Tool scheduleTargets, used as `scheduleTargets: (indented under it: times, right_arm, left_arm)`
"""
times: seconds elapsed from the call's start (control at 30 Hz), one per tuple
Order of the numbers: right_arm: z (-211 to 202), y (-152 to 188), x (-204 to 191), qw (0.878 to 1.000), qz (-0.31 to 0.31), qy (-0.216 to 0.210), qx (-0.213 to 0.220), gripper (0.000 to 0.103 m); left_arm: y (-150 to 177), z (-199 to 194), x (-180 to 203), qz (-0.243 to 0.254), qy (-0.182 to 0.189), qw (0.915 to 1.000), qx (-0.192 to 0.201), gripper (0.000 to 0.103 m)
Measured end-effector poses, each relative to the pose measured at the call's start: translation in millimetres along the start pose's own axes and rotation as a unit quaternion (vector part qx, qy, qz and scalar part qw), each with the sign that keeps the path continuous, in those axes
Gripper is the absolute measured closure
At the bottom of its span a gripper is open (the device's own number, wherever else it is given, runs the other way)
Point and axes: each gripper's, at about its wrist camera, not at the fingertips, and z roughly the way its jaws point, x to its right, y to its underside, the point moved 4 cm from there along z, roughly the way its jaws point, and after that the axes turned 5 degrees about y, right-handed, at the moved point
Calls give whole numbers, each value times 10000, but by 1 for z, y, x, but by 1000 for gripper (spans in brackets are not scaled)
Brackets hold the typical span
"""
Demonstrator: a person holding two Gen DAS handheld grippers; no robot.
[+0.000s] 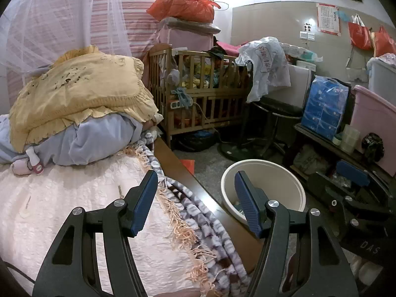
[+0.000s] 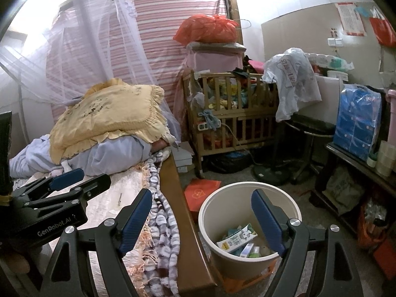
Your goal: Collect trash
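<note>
A cluttered bedroom: a round cream plastic bin point(image 2: 247, 225) holding a white-and-green milk carton point(image 2: 236, 239) sits on the floor beside the bed's wooden edge point(image 2: 182, 222). Both the right gripper point(image 2: 201, 222), over the bin, and the left gripper point(image 1: 195, 203), lettered "GenRobot.AI", gape empty. Best next: sweep the bedside edge.

The bed point(image 2: 109, 198) carries a pale quilted cover, a fringed blanket point(image 2: 160, 212) along its wooden edge, and at ten o'clock a yellow pillow point(image 2: 109, 118) atop blue bedding. On the floor point(image 2: 309, 193), at five o'clock, stands the cream bin point(image 2: 215, 212); a red packet point(image 2: 200, 193) lies beside it.
</note>
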Motion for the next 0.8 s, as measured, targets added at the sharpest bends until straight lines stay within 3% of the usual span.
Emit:
scheduleTargets:
  times: [0.8]
  right_arm:
    - [8, -1, 14, 10000, 5, -25, -79, 21]
  left_arm:
    - [1, 1, 4, 22, 22, 10000, -20, 40]
